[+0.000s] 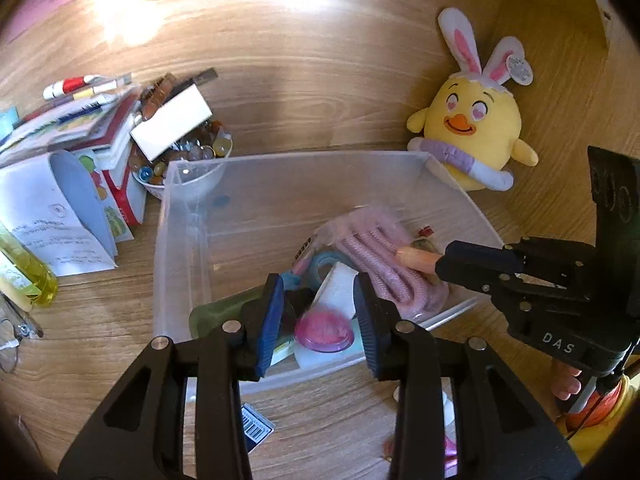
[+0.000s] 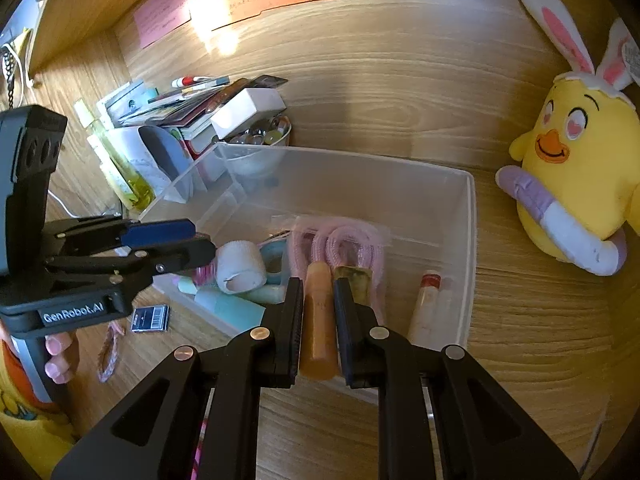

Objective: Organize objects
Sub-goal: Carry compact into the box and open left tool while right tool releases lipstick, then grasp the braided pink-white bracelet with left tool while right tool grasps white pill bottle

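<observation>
A clear plastic bin [image 1: 280,168] [image 2: 468,240] sits on the wooden desk. It holds a coiled pink rope [image 1: 384,248] [image 2: 340,240], a pink round case [image 1: 324,332], a white tape roll [image 2: 240,266], teal items and a small tube [image 2: 426,304]. My right gripper [image 2: 318,300] is shut on an orange tube [image 2: 318,320] over the bin's near side; it shows in the left wrist view [image 1: 444,258] too. My left gripper [image 1: 318,316] is open and empty above the bin's near edge, also seen in the right wrist view [image 2: 200,240].
A yellow chick plush with bunny ears [image 1: 472,120] [image 2: 576,160] stands right of the bin. Books, papers and a bowl of marbles [image 1: 184,152] pile up at left, with a yellow bottle [image 1: 24,272]. A barcode card [image 2: 150,318] and braided cord [image 2: 110,352] lie in front.
</observation>
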{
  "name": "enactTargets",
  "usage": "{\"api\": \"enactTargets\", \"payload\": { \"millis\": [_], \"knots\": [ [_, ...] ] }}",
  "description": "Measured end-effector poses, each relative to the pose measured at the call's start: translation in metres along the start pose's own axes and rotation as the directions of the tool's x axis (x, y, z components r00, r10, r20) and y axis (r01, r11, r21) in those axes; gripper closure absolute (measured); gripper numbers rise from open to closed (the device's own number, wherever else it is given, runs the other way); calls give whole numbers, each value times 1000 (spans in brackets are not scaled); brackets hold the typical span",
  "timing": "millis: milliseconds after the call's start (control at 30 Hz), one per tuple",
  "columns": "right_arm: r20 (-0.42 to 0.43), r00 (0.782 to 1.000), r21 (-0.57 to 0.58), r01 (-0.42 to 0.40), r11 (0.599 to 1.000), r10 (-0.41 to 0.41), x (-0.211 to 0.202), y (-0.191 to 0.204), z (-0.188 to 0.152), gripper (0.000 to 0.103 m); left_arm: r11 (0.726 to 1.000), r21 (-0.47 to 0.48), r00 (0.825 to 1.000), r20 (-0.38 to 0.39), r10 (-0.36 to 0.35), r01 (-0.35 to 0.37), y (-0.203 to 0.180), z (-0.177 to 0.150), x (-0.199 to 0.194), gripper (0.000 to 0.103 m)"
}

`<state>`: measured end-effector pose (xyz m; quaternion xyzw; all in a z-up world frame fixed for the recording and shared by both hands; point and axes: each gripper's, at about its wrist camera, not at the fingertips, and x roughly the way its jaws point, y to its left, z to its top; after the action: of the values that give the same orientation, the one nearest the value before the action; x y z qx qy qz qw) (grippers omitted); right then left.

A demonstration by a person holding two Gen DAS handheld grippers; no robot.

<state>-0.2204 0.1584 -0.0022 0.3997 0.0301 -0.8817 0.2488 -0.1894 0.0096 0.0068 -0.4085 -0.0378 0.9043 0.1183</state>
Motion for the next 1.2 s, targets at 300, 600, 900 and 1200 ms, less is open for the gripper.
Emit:
{"api": "enactTargets", "payload": {
  "millis": [300, 600, 900, 1200],
  "knots": [
    [38, 999, -37, 7, 999, -6, -28, 13, -8, 84, 998, -16, 991, 115, 70, -68, 1, -7, -46, 54],
    [94, 995, -96, 30, 995, -21, -59, 36, -26, 66, 990, -24, 980, 141, 138, -136, 15, -34, -78, 35],
    [80, 996, -109, 35, 993, -26, -58, 51, -52, 50, 978, -55, 977, 59, 203, -199, 36, -79, -82, 15],
    [-26, 1000, -73, 1, 997, -3, -29, 51, -69, 49, 983, -48, 983, -52, 177, -180, 44, -116, -64, 12]
  ]
}}
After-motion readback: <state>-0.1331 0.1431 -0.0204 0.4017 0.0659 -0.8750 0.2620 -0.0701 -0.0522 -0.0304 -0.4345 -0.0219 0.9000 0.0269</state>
